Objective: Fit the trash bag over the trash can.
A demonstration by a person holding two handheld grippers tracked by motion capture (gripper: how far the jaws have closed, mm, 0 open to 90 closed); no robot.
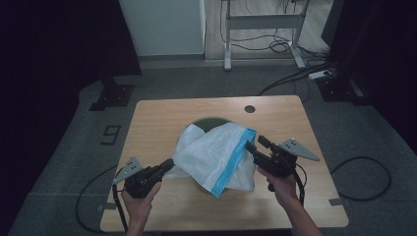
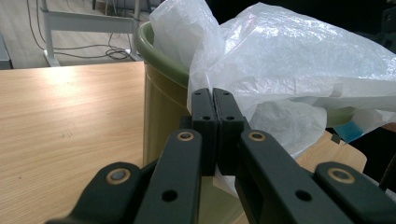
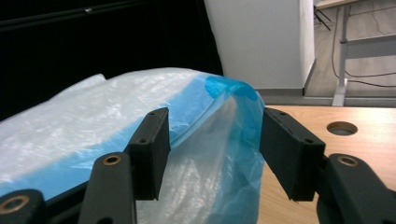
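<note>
My left gripper (image 2: 213, 100) has its jaws pressed together on a fold of the white plastic bag (image 1: 212, 150), right beside the olive-green bin (image 2: 161, 93). My right gripper (image 3: 212, 154) stands spread wide, its jaws on either side of the bag's blue-edged rim (image 3: 224, 91) without closing on it. The bag is draped over and into the bin, which sits mid-way on the wooden table (image 1: 157, 115). A round cable hole (image 1: 250, 108) lies near the table's far edge.
</note>
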